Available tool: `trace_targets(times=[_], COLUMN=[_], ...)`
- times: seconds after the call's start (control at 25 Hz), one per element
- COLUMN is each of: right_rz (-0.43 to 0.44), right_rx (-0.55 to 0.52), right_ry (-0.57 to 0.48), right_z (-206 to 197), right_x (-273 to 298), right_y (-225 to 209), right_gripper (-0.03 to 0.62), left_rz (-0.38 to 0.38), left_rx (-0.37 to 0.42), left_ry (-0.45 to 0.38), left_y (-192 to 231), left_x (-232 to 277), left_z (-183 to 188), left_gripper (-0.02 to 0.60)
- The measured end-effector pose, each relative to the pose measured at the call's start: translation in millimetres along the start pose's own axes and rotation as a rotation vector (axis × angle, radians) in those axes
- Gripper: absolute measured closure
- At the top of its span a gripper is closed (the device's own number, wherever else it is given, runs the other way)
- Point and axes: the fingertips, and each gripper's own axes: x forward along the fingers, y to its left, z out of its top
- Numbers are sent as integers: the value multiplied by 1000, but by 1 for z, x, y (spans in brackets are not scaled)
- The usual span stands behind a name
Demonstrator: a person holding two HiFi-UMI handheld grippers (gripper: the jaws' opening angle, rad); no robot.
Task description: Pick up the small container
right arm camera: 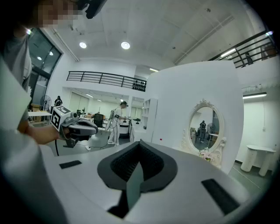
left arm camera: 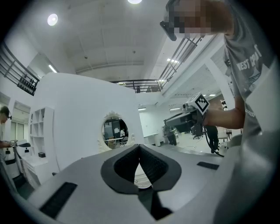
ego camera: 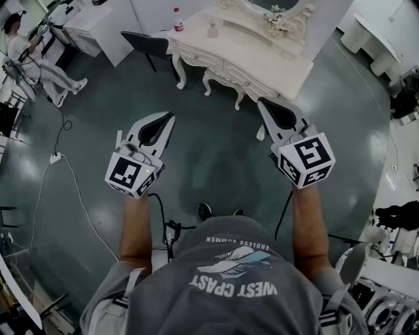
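Grippers closed, both empty.
Left gripper (ego camera: 170,118) and right gripper (ego camera: 262,103) have jaws together; small container (ego camera: 211,30) stands well ahead of them, toward the left end of the dressing table (ego camera: 265,73).

Far ahead, cream-white carved dressing table (ego camera: 262,65); at its left end, clear bottle (ego camera: 177,19) with red cap. Glossy dark grey-green floor (ego camera: 216,157). Near, white left gripper (ego camera: 170,118) and white right gripper (ego camera: 262,103), black-lined, with black-and-white square markers. Nearest, grey T-shirt (ego camera: 222,288), white and pale-blue print.
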Motion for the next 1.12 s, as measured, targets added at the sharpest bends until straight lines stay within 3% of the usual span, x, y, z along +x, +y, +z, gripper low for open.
trace_targets(times=[0.68, 1.12], right_rz=[-36, 1], right_rx=[34, 84], right_ry=[-18, -35], right_z=[9, -5], right_x=[37, 79], right_y=[5, -50], right_gripper=[569, 568], left_rz=[-33, 21], left_rx=[-15, -39], left_ry=[-8, 35], left_y=[40, 63], left_x=[2, 41], left_z=[-14, -34], left_gripper=[565, 565])
